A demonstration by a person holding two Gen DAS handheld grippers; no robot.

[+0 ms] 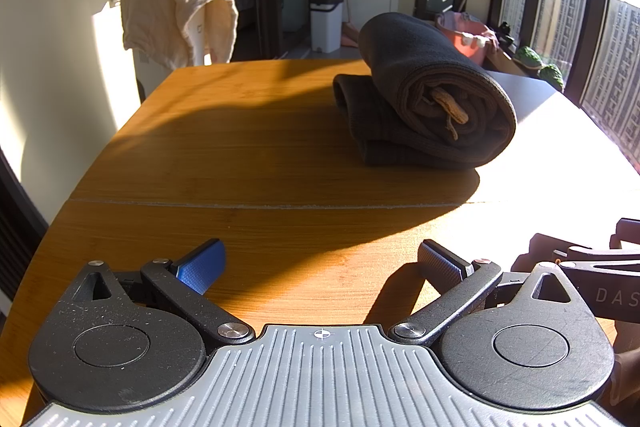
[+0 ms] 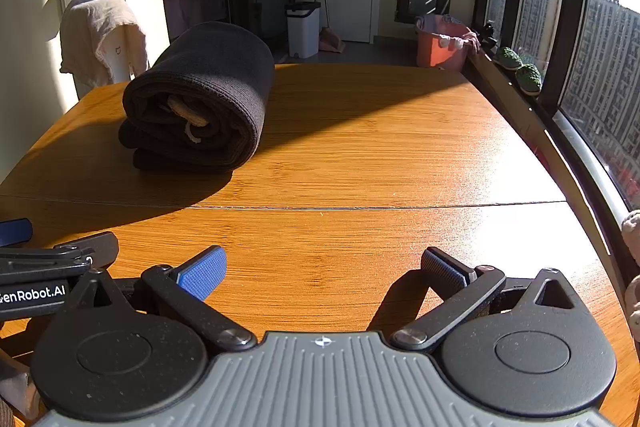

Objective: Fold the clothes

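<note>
In the left wrist view, the left gripper (image 1: 320, 267) sits low over the near edge of the orange-brown wooden table (image 1: 240, 163) with its blue-padded fingers (image 1: 202, 269) spread wide and nothing between them. The dark brown knitted garment, folded into a thick bundle with a tan inner tag showing at its open end (image 1: 432, 95), lies farther along the table and to the right, well apart from the jaws; its long axis runs from near right to far left. At the right edge a part of the other tool carries the letters "DAS", cut off by the frame. In the right wrist view, the right gripper (image 2: 324, 273) is likewise wide apart and empty, and the same bundle (image 2: 204, 99) lies far and to the left. Neither gripper looks clearly nearer; the bundle seems to sit between them. The neighbouring tool at the left reads "GenRobot.AI", and a cream cloth draped behind (image 2: 102, 35) covers an appliance bearing a small mark too faint to read.
</note>
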